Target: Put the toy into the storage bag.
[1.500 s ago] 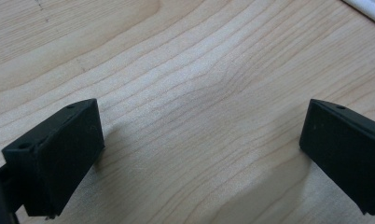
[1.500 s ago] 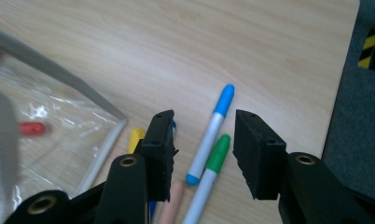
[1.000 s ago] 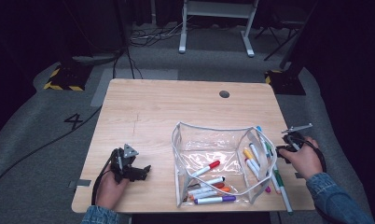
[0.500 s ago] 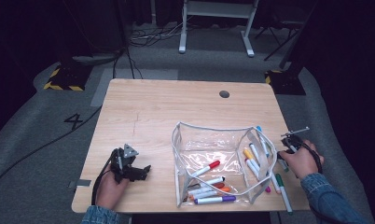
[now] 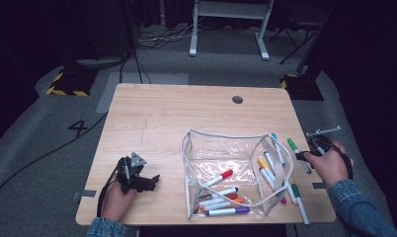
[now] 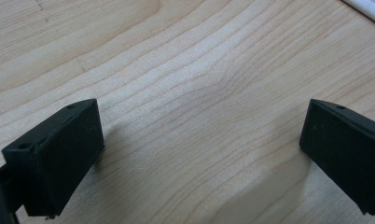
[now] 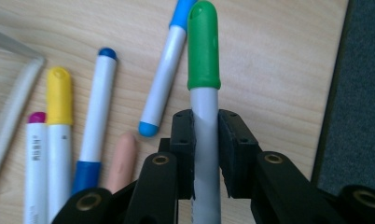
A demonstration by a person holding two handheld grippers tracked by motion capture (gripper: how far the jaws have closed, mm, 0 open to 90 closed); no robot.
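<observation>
green marker point(image 7: 203, 46) clamped near table edge point(image 5: 317, 163)

A light wooden table point(image 5: 177, 118) is standing in the middle of the frame, with a round dark hole point(image 5: 237, 99) showing near its far edge. Grey carpet point(image 5: 48, 148) is lying around it, and a "4" mark point(image 5: 80, 129) is sitting on the floor at left. Yellow-black striped feet point(image 5: 67, 90) are resting at upper left and upper right. A white metal frame point(image 5: 229, 27) is standing at top centre, with cables point(image 5: 157, 39) trailing beside it. The surroundings are lying in deep darkness, while light is falling on the tabletop and the nearby floor.
</observation>
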